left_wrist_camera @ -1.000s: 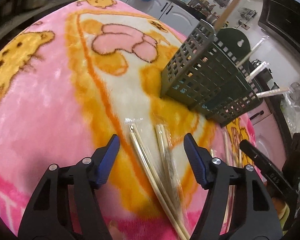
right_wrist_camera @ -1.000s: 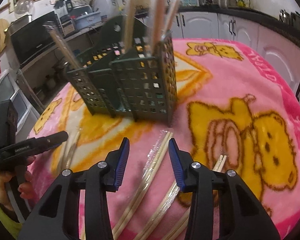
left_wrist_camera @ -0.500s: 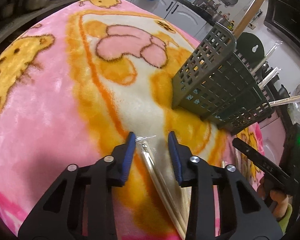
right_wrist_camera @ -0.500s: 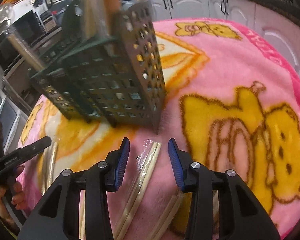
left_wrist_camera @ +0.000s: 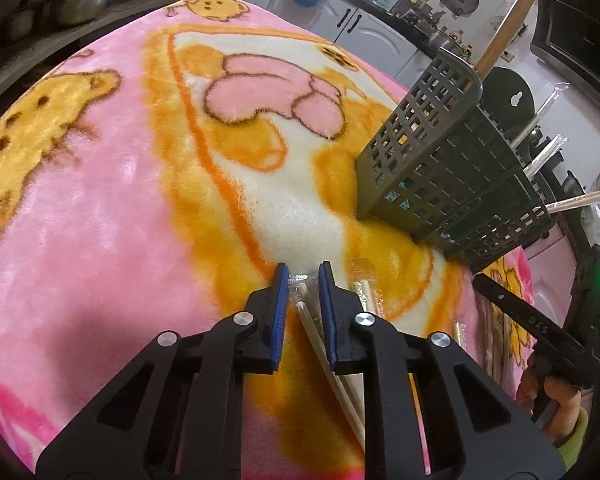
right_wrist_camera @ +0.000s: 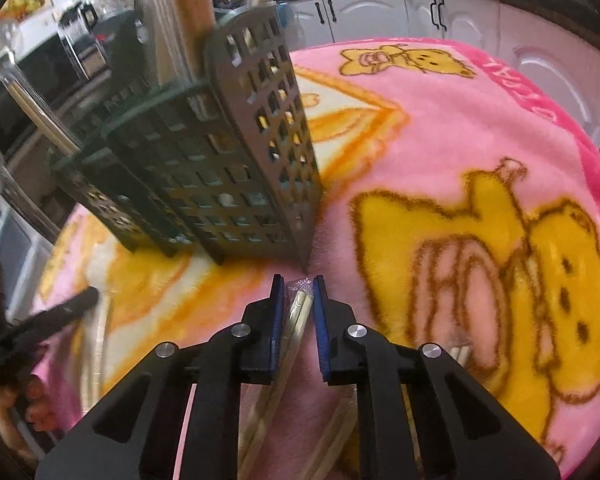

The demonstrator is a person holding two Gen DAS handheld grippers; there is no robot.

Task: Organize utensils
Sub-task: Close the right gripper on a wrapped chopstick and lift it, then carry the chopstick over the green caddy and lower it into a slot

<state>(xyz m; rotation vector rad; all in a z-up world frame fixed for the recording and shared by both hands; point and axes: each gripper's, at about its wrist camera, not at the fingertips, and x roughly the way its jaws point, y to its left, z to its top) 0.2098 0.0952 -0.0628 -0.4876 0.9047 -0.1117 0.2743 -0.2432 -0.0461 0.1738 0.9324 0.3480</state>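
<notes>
A clear-wrapped pair of wooden chopsticks (left_wrist_camera: 303,305) lies on the pink blanket (left_wrist_camera: 100,220). My left gripper (left_wrist_camera: 303,280) is closing on its tip, and the blue pads meet the wrapper. A second wrapped pair (left_wrist_camera: 366,292) lies just to its right. In the right wrist view another wrapped pair (right_wrist_camera: 298,308) sits between the pads of my right gripper (right_wrist_camera: 298,286), whose jaws are closing and pinch its tip. The dark green slotted utensil caddy (left_wrist_camera: 440,152) (right_wrist_camera: 220,168) stands just beyond both grippers, with several wrapped chopsticks upright in it.
More wrapped chopsticks (right_wrist_camera: 458,354) lie on the blanket (right_wrist_camera: 460,120) to the right of my right gripper. A hand (left_wrist_camera: 556,400) shows at the right edge of the left wrist view. Kitchen cabinets (right_wrist_camera: 380,16) and a counter surround the table.
Both grippers dropped closer to the blanket and narrowed their jaws around a wrapped chopstick pair each. The right one also moved in toward the caddy's corner.
</notes>
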